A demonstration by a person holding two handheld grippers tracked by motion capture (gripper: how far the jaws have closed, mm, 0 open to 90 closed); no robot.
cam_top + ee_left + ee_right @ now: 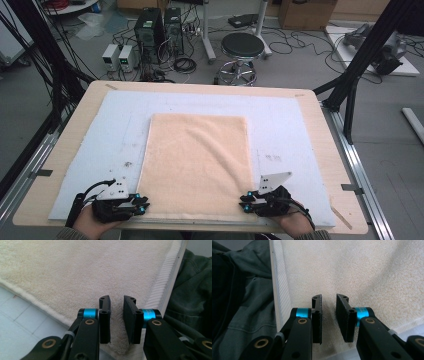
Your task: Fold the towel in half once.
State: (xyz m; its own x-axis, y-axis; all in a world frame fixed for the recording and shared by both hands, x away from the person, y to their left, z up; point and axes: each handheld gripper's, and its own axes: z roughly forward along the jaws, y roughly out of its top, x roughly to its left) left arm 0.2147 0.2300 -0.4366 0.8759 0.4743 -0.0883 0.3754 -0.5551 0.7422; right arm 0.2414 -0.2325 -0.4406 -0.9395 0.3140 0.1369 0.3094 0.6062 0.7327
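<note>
At the bottom of the high view, the 2 grippers sit at the near corners of the towel (196,165), the left gripper (141,205) at lower left and the right gripper (244,202) at lower right. In each gripper view the jaws stand slightly apart over the terry cloth, with no fold pinched between them, so nothing is gripped yet.

The likely risk is that the jaws close on air or on a few loops of pile, because the narrow gap sits above the flat cloth rather than astride its edge. 1 corner could then lift alone and skew the towel.

Both hands come in low from the bottom edge, jaws pointing toward each other. The towel lies flat on the pale mat (280,125), reaching toward the middle of the frame.
</note>
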